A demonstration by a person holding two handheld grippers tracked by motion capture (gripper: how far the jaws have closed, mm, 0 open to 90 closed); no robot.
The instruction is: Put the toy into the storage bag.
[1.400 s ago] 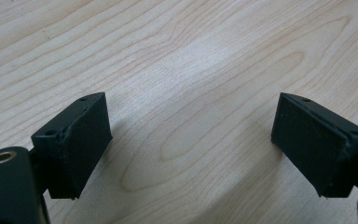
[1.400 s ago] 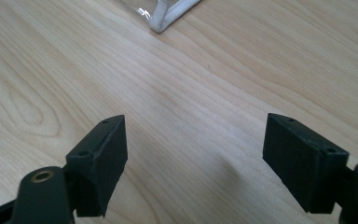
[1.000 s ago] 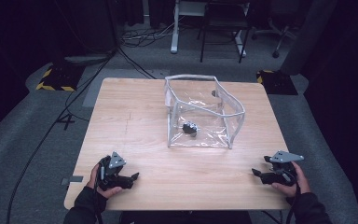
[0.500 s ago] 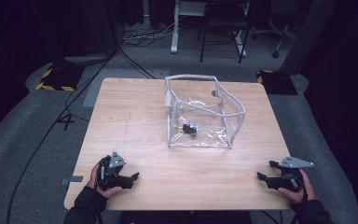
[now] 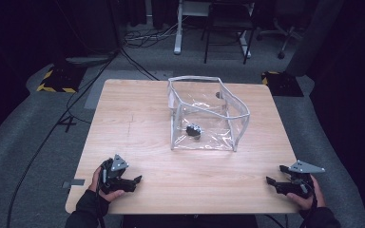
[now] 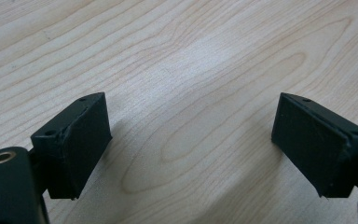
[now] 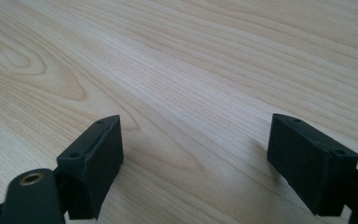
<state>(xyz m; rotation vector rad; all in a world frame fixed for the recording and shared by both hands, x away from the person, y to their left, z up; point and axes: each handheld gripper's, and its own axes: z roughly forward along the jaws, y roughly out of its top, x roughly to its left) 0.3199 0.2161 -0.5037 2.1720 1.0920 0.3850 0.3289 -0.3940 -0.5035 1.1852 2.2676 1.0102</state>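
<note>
A clear plastic box (image 5: 204, 114) with white edging stands on the wooden table (image 5: 133, 118), right of centre toward the back. A small dark object (image 5: 193, 130) lies inside it on the bottom. My left gripper (image 5: 135, 180) rests near the front left corner, open, with bare wood between its pads (image 6: 81, 144). At the front right corner my right gripper (image 5: 272, 181) is open too; its jaws have just been opening, and between its pads (image 7: 100, 158) is bare wood. Both grippers are far from the box.
The table's front edge runs just below both hands. Grey carpet surrounds the table. Cables (image 5: 76, 109) trail across the floor at the left, and yellow-black striped blocks (image 5: 57, 80) and desk legs (image 5: 178, 28) stand behind.
My right hand has slid a little to the right and toward the front corner, and its jaws stand slightly wider. The left hand has not moved.
</note>
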